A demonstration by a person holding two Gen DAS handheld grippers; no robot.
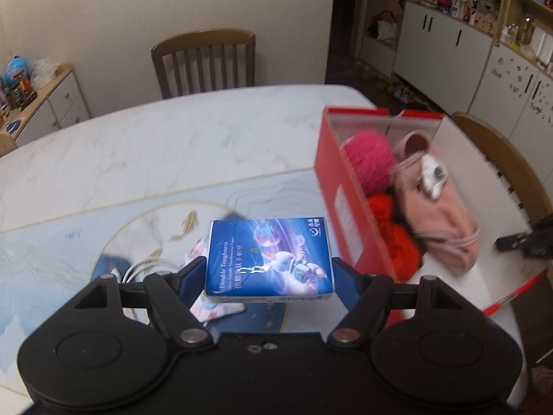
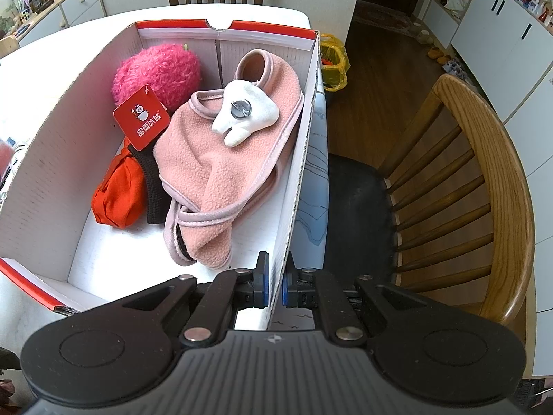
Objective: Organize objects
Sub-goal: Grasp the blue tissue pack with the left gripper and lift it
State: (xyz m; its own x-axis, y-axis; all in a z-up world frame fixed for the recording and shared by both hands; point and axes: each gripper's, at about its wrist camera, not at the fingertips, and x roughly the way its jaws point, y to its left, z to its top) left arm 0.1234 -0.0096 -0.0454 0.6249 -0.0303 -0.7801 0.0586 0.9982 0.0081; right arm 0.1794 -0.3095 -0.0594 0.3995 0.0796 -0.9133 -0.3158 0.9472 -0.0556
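My left gripper (image 1: 269, 267) is shut on a blue pack of paper tissues (image 1: 269, 254), held flat above the table mat, left of the red-and-white cardboard box (image 1: 340, 204). The box holds a pink fluffy ball (image 2: 159, 72), a pink fleece garment (image 2: 221, 162), a white tooth-shaped plush (image 2: 249, 110), a red cloth (image 2: 119, 192) and a red tag (image 2: 141, 117). My right gripper (image 2: 275, 278) is shut on the box's right wall (image 2: 302, 152), near its front corner. It shows as a dark shape (image 1: 528, 240) at the right edge of the left wrist view.
The marble-pattern table (image 1: 166, 145) carries a white cable (image 1: 145, 264) and a small patterned packet (image 1: 216, 309) below the held pack. One wooden chair (image 1: 204, 62) stands at the far side, another (image 2: 484, 186) beside the box. A yellow bag (image 2: 333, 64) sits on the floor.
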